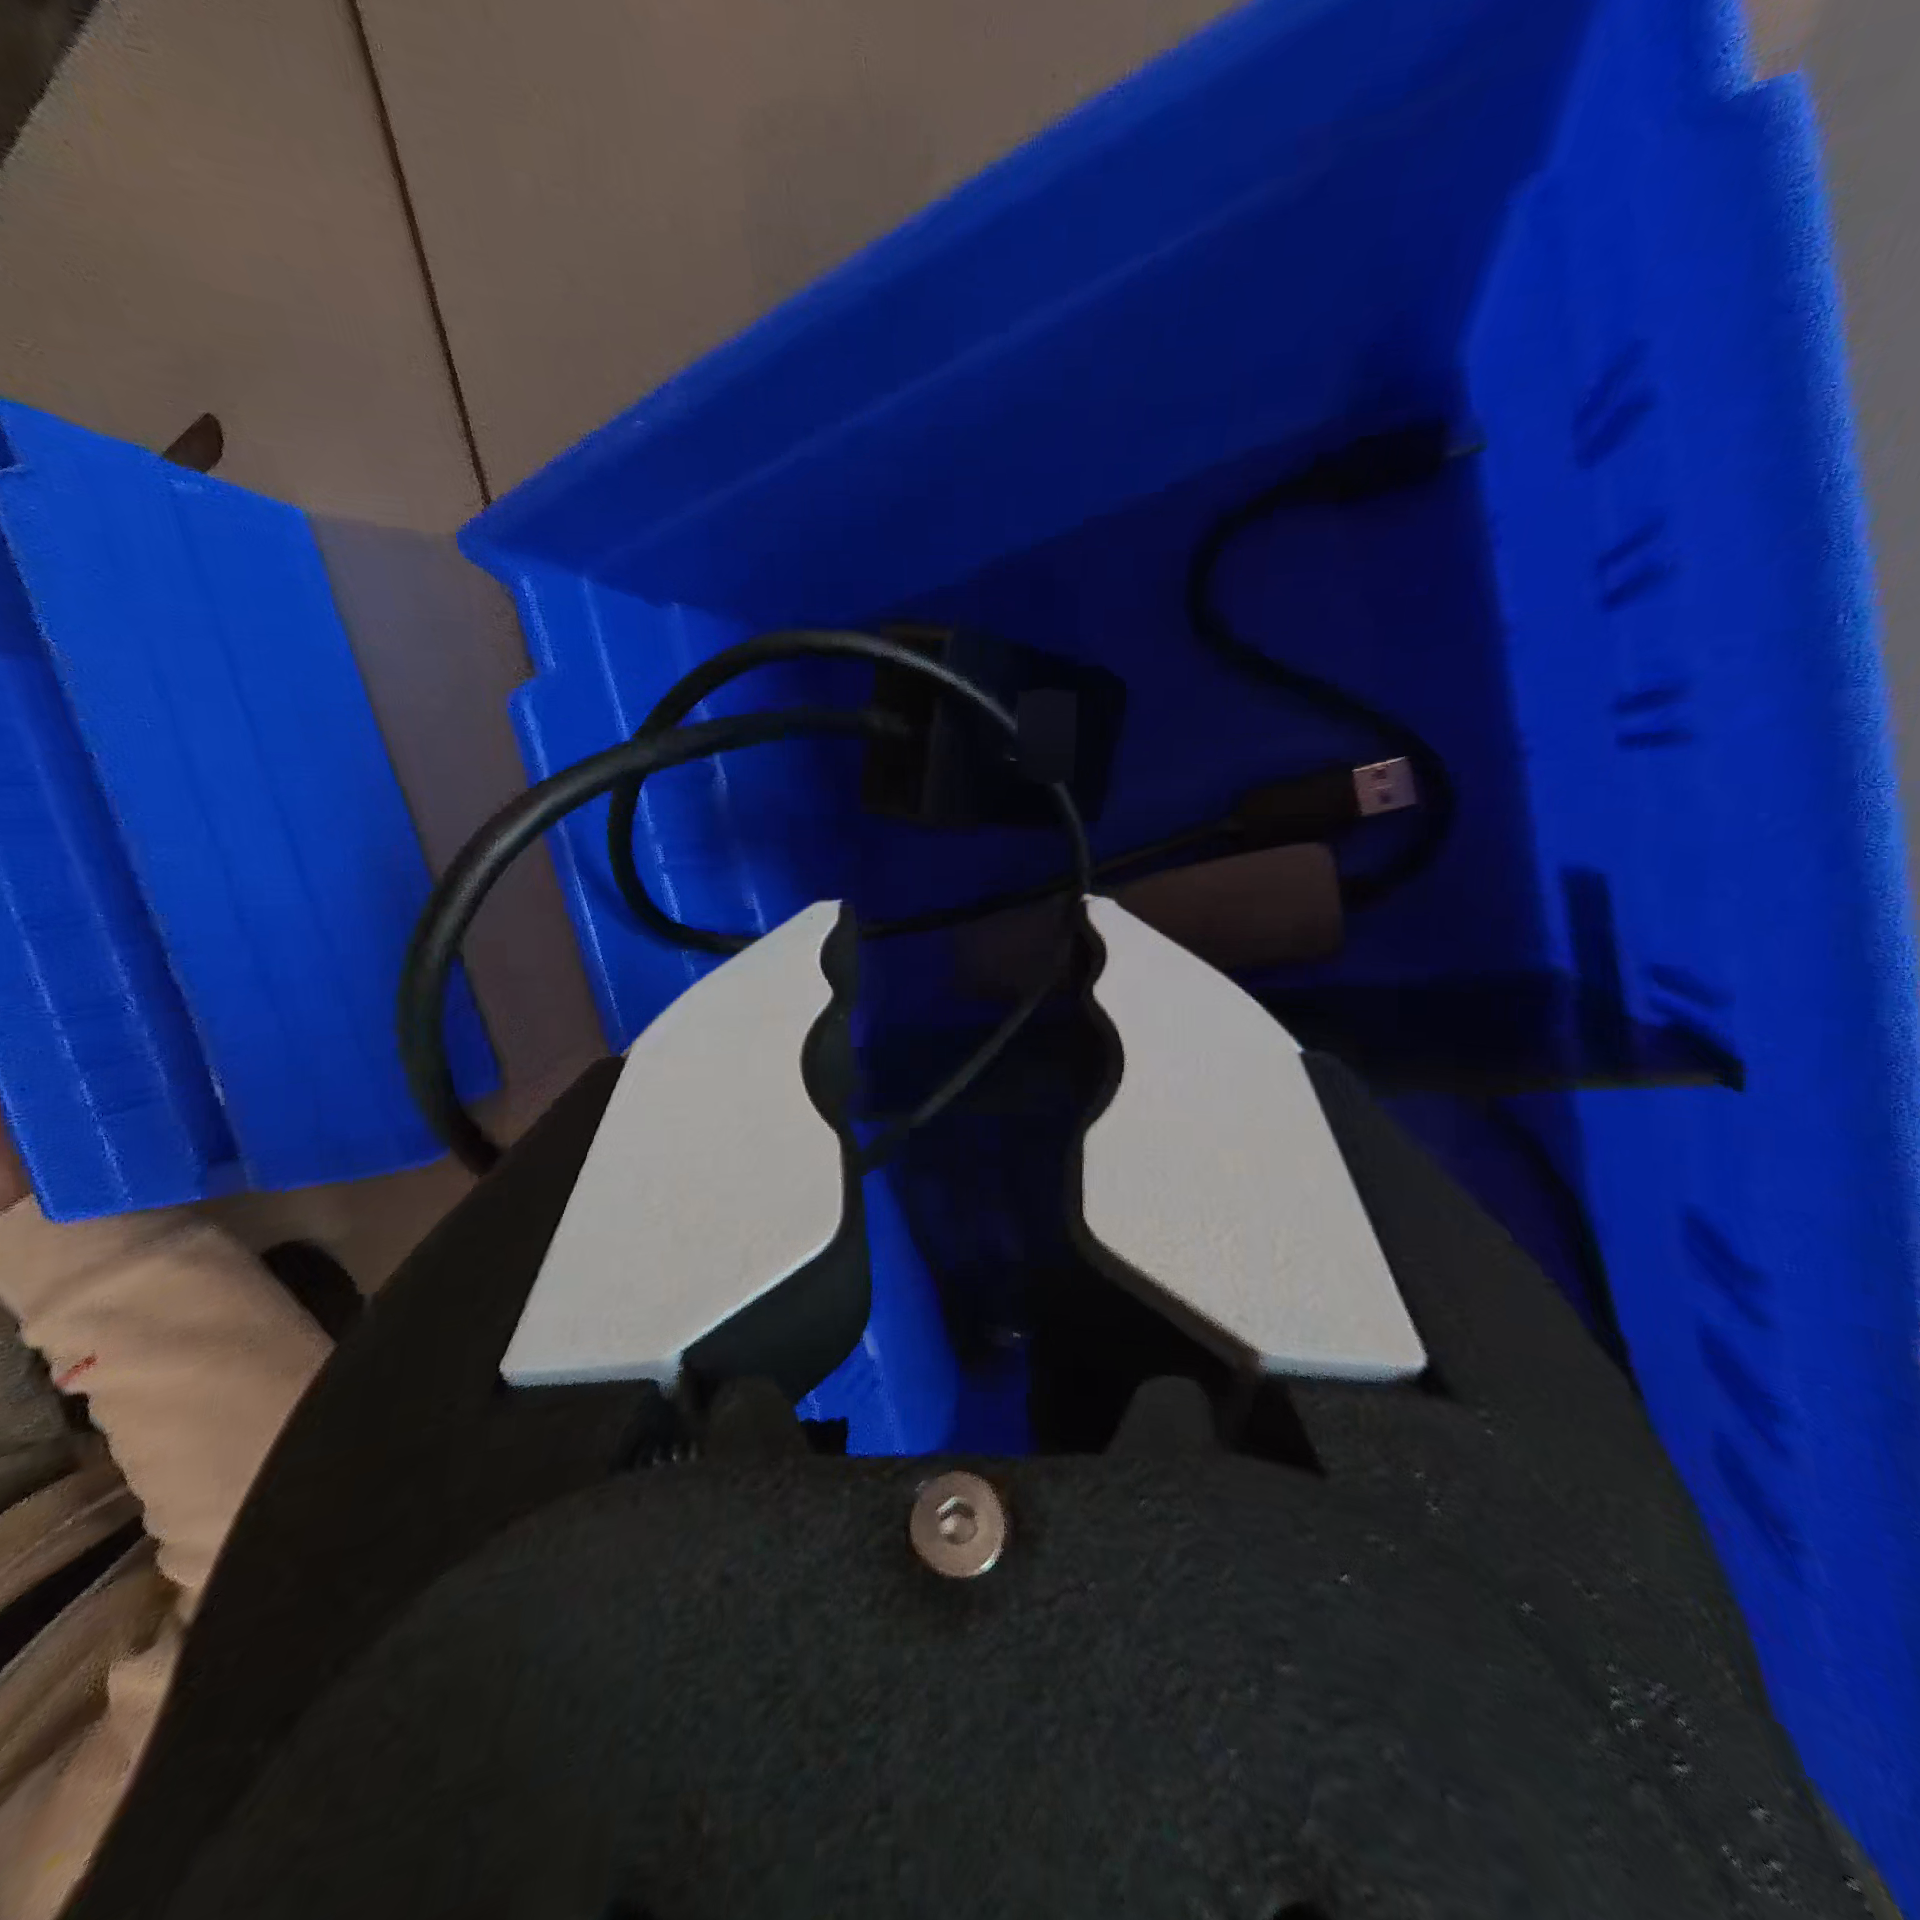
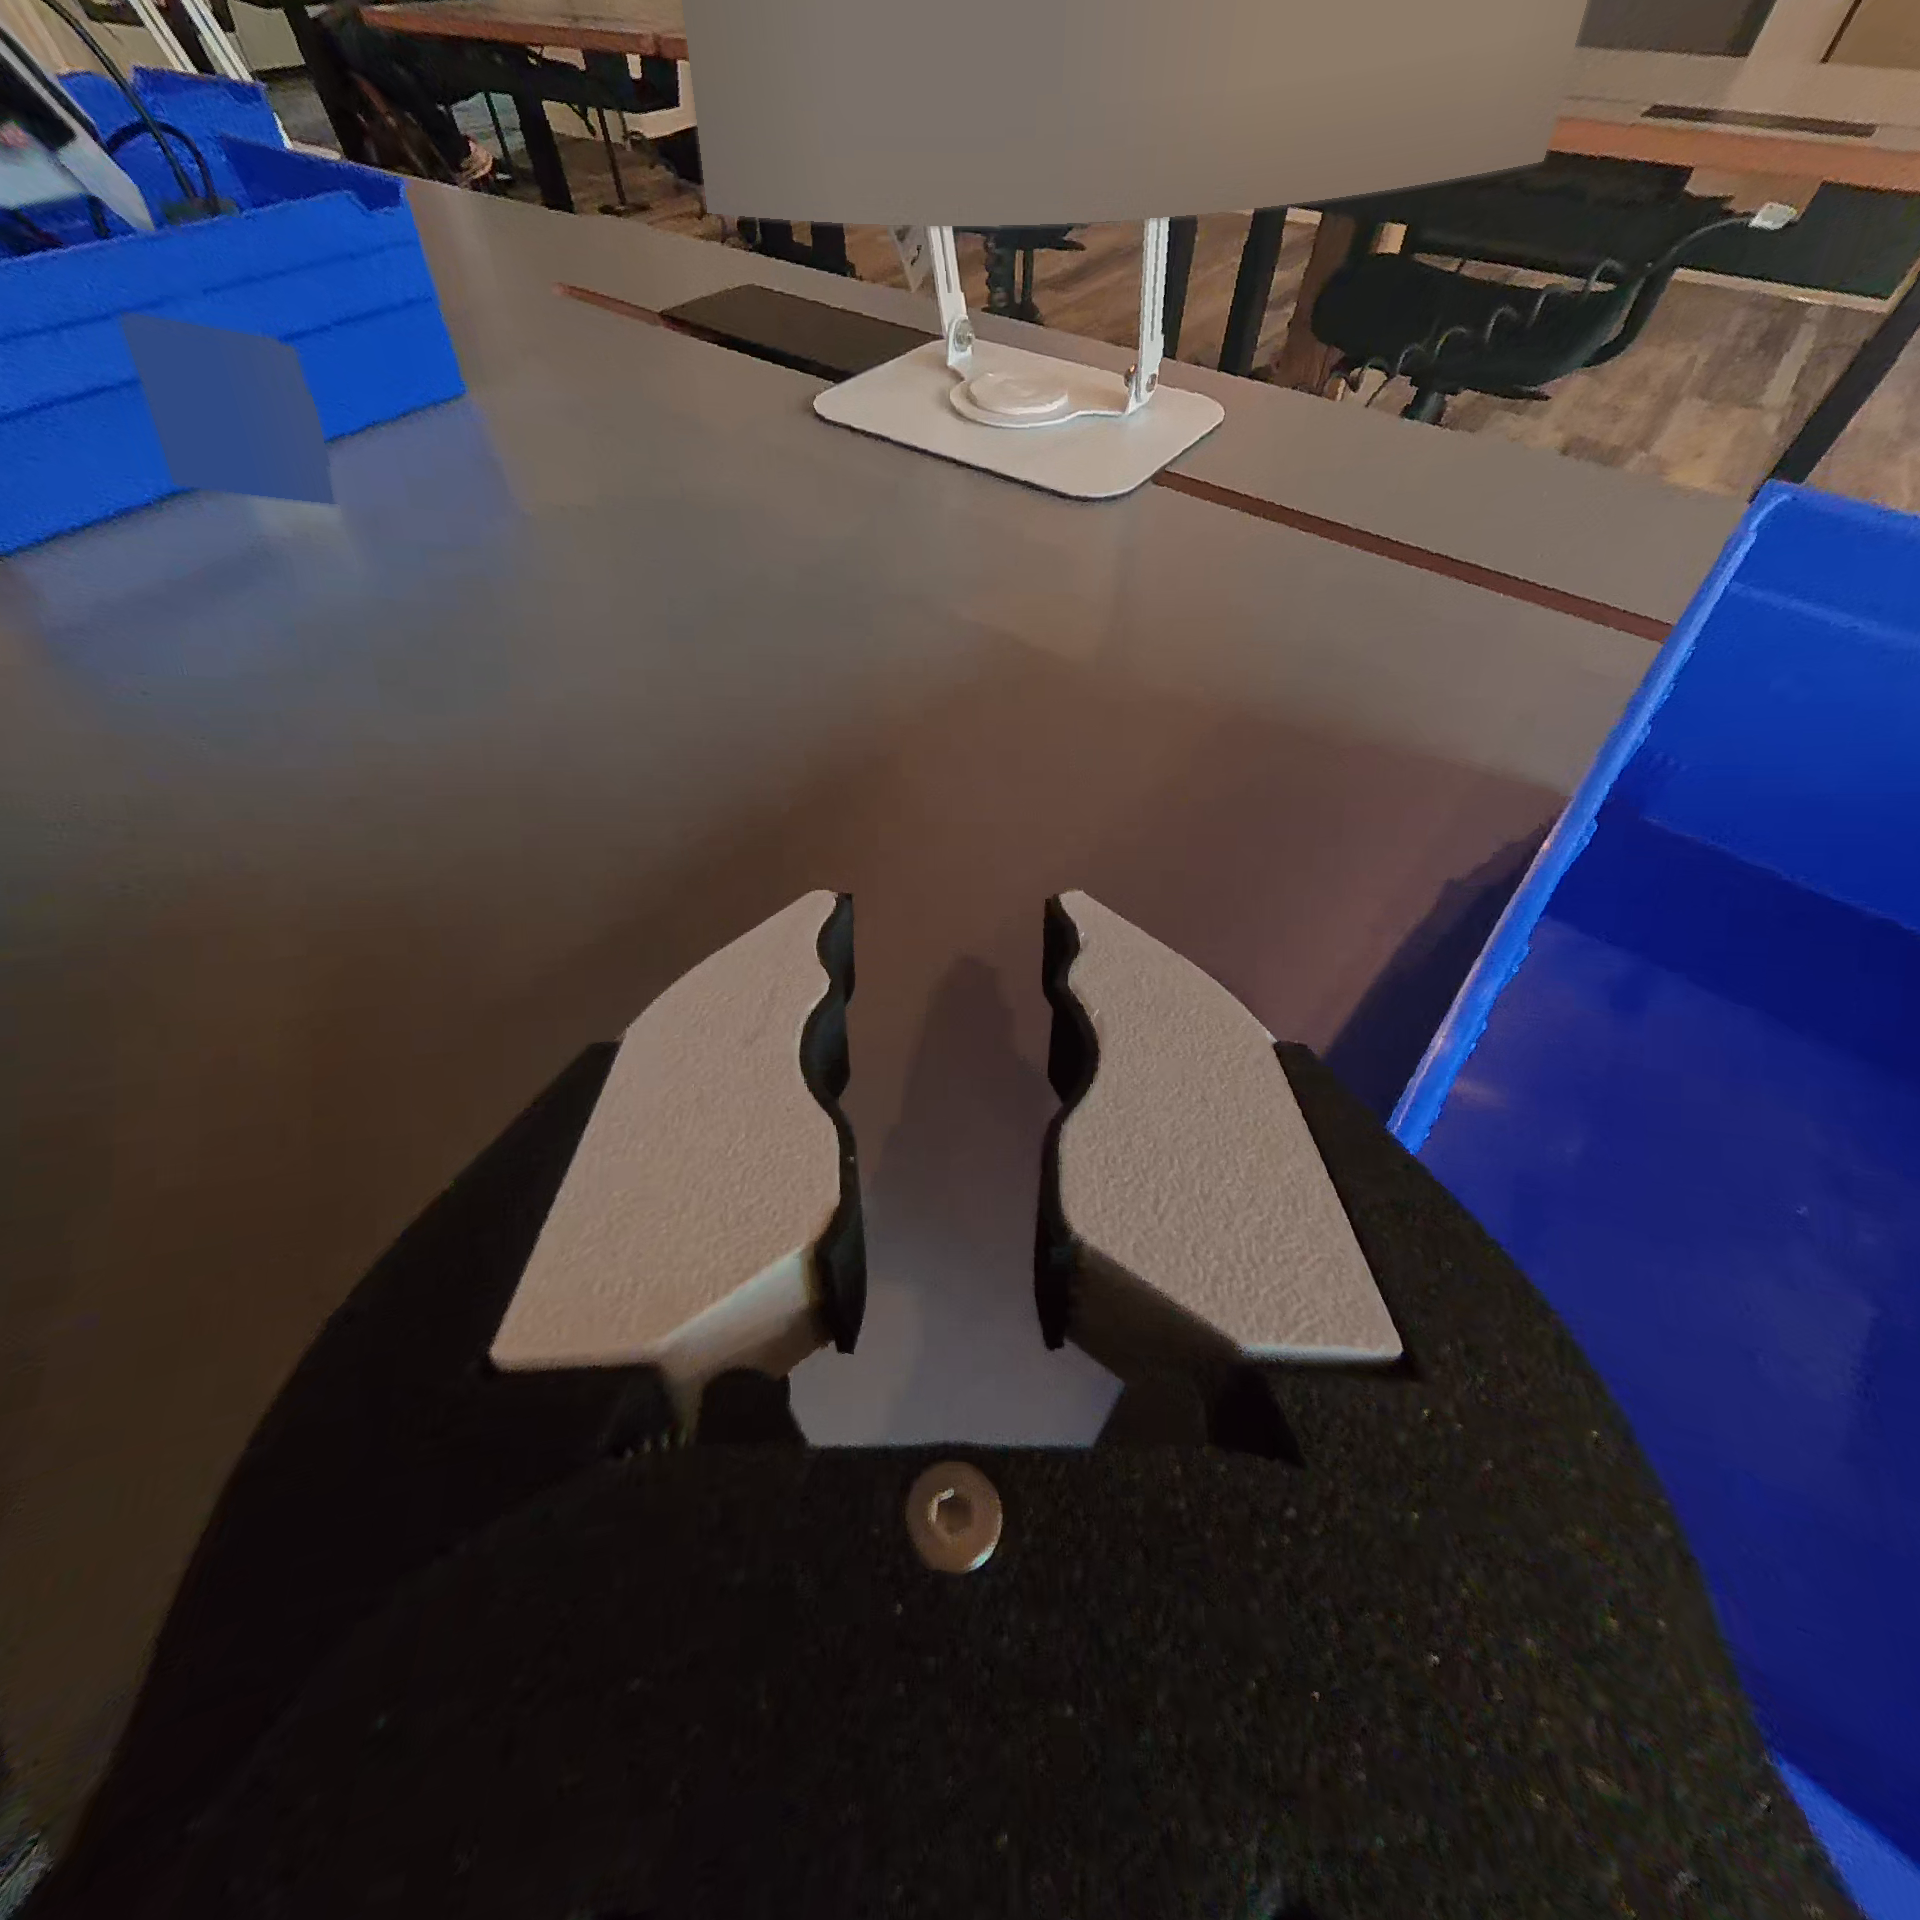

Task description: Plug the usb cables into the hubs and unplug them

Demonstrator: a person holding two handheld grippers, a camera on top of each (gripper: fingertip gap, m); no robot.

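Reaching into the blue bin (image 1: 1039, 436), your left gripper (image 1: 966, 914) straddled black USB cables (image 1: 644, 769), jaws apart; your right gripper (image 2: 948, 914) hovered, jaws apart, above the grey table (image 2: 623, 675).

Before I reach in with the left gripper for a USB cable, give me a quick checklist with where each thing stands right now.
1. Left gripper open and empty: ok; jaws apart, though a cable loop crosses between the fingers.
2. Free USB plug in sight: ok, its metal end is exposed inside the blue bin.
3. Hub located: cannot tell; a black block and a brown oblong piece lie blurred in the bin.
4. Black cables untangled: not ok, the loops cross one another.
5. Right gripper free to help: ok; open, empty, over the grey table.
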